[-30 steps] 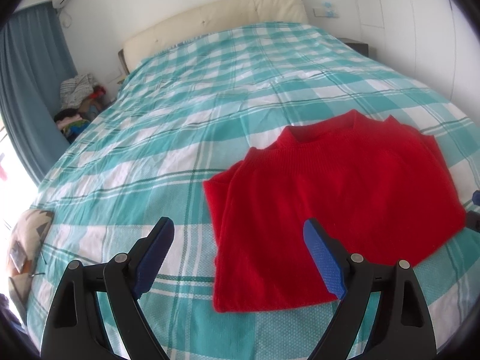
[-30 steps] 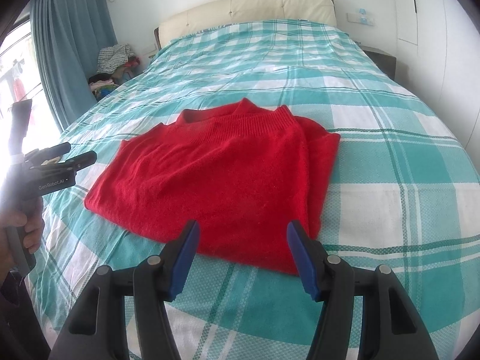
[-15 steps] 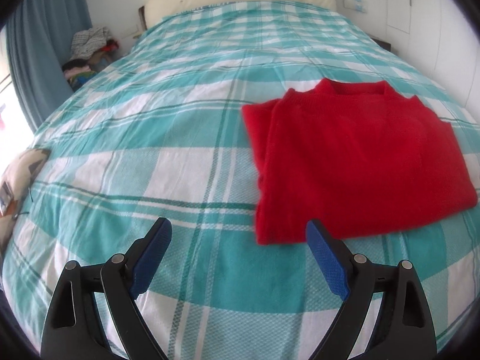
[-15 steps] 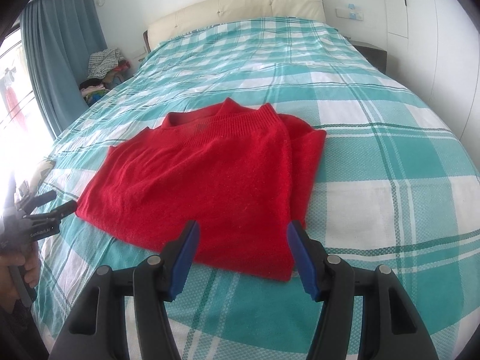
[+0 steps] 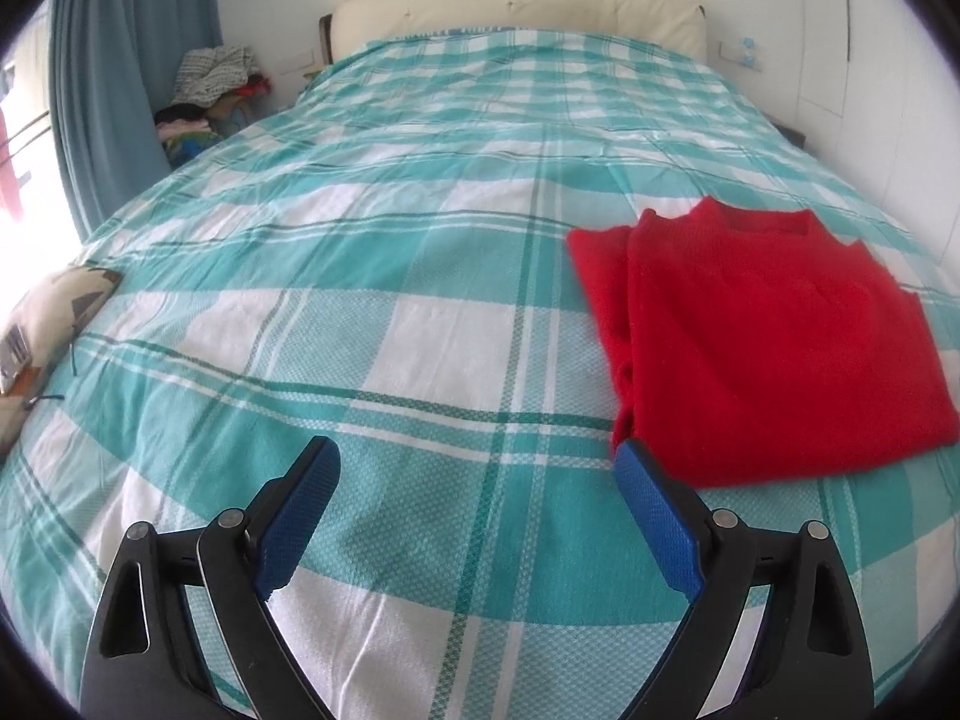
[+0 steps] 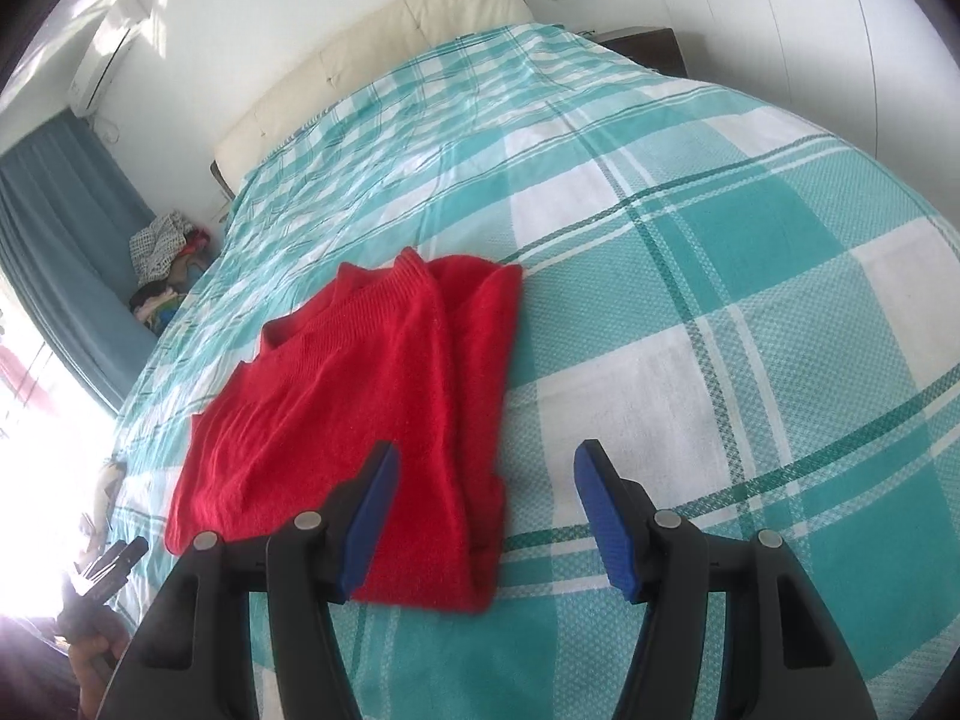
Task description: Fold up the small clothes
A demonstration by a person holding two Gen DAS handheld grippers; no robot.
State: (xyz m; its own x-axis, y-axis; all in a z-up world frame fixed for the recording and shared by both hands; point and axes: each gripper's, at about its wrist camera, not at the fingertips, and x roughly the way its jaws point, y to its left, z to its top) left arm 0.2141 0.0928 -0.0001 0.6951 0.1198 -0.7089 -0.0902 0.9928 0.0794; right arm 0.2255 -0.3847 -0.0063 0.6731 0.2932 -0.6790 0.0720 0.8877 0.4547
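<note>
Both grippers, left [image 5: 477, 495] and right [image 6: 486, 492], gape empty beside red sweater [image 6: 372, 414] on bed [image 6: 690, 240]

Two downward wrist views, shared bed [image 5: 420, 312]

- no readable text, labels, brands or numbers in either view
- small blue-white patch on wall plate [image 5: 746, 51] beyond head end of bed [image 5: 420, 228]: too small to read
</note>
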